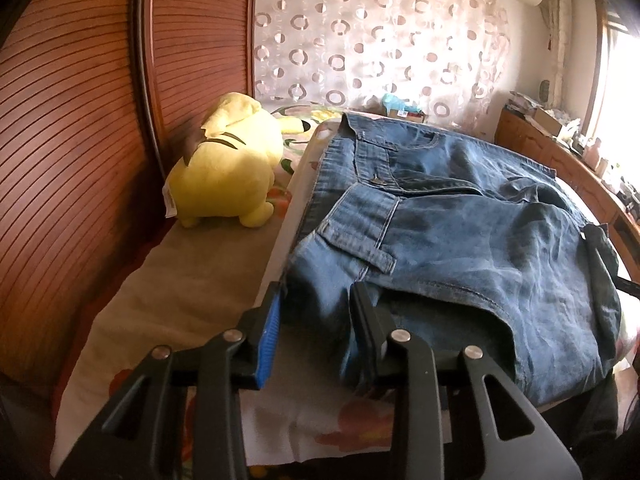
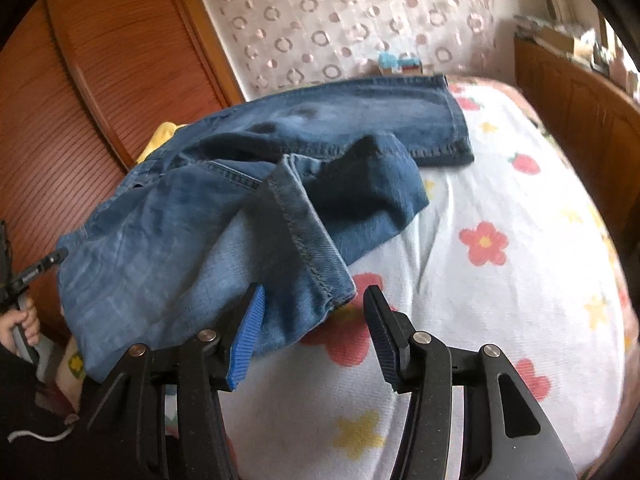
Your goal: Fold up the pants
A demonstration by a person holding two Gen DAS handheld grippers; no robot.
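Observation:
Blue denim pants point(image 1: 460, 232) lie crumpled on the bed, waistband toward the left wrist camera. My left gripper point(image 1: 316, 300) has its jaws apart, with a fold of the waist-side denim lying between the fingers. In the right wrist view the pants point(image 2: 224, 216) lie with one leg stretched toward the far wall and the other leg's hem point(image 2: 308, 240) folded back toward me. My right gripper point(image 2: 314, 304) is open, its jaws on either side of that hem corner, not pinching it.
A yellow plush toy point(image 1: 228, 168) sits on the bed at the left by the wooden slatted wardrobe point(image 1: 80, 120). The flowered bedsheet point(image 2: 500, 280) spreads to the right. A wooden cabinet point(image 2: 580, 120) runs along the right side. A patterned curtain point(image 1: 380, 40) hangs behind.

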